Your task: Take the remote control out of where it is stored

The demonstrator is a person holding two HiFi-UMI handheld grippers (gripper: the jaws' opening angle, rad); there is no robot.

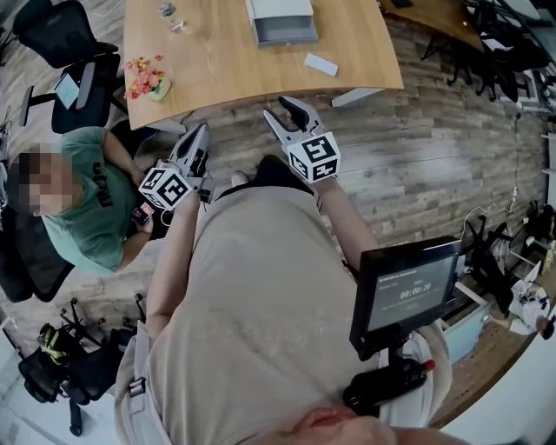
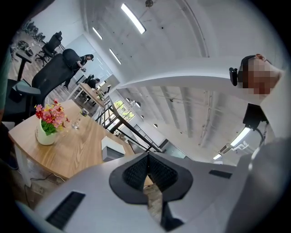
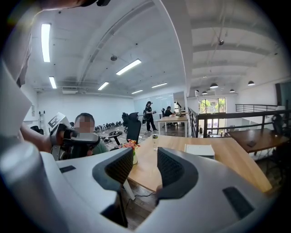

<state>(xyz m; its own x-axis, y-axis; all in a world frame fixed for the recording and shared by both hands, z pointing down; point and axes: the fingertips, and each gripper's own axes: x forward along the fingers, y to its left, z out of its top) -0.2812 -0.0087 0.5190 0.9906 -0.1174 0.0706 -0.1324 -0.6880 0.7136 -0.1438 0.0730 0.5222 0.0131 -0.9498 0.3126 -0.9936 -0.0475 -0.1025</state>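
While we stand short of the bench (image 1: 226,61), left claw (image 1: 202,132): closed on nothing, off its near edge.
Right claw (image 1: 276,106): jaws slightly apart, empty, just short of that edge.
Small white slab (image 1: 321,63): on the bench, possibly the remote control; we cannot tell.
Drawer box (image 1: 281,22): farther back on the bench.

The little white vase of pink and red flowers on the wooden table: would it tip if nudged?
Probably not easily: the little white vase looks squat and rounded, so it may slide across the wooden table. It looks like smooth ceramic, likely slippery and breakable. Its pink and red flowers probably add little weight.
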